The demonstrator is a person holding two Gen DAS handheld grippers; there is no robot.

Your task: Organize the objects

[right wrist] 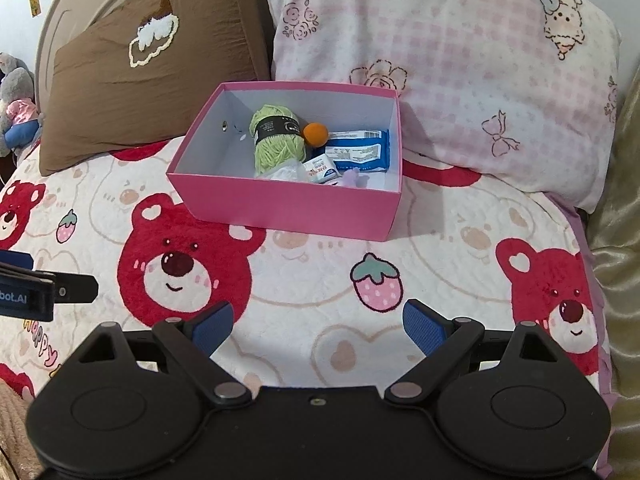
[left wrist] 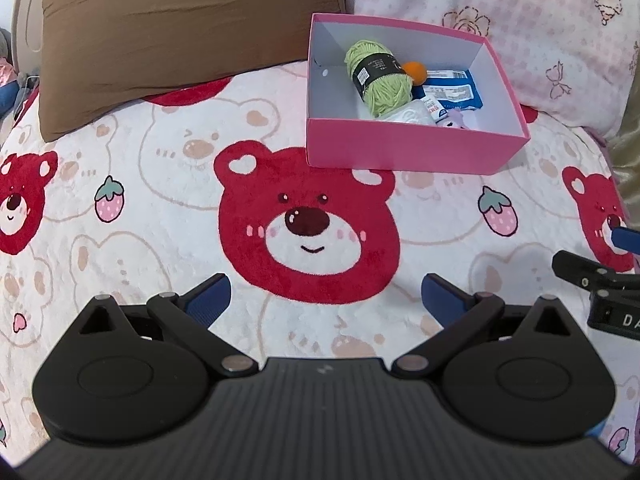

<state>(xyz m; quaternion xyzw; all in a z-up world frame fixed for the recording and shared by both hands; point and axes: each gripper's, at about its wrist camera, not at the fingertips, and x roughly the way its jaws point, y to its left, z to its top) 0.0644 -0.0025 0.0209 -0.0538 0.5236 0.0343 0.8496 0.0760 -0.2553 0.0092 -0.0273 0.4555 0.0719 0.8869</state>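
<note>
Soft bear-print blanket (right wrist: 320, 280) covers the bed, with a brown pillow (right wrist: 160, 80) and a pink checked pillow (right wrist: 460, 80) at the top of the frame. Near the middle sits a pink box (right wrist: 288, 208). Inside it lie green yarn (right wrist: 276, 140), a small orange ball (right wrist: 315, 134), a blue packet (right wrist: 360, 152) and a small white packet (right wrist: 322, 171), all close together.

Both tools are empty, jaws spread wide: the left tool (left wrist: 326, 300) and the right tool (right wrist: 318, 330) hang low over the blanket, near the bottom of each frame. No loose thing shows on the blanket, so the tidying looks nearly done. A good next move is probably to look around for strays before going near the box.

Letters "bot.AI" show on the left tool in the right view; the packets' print is too small to read.
</note>
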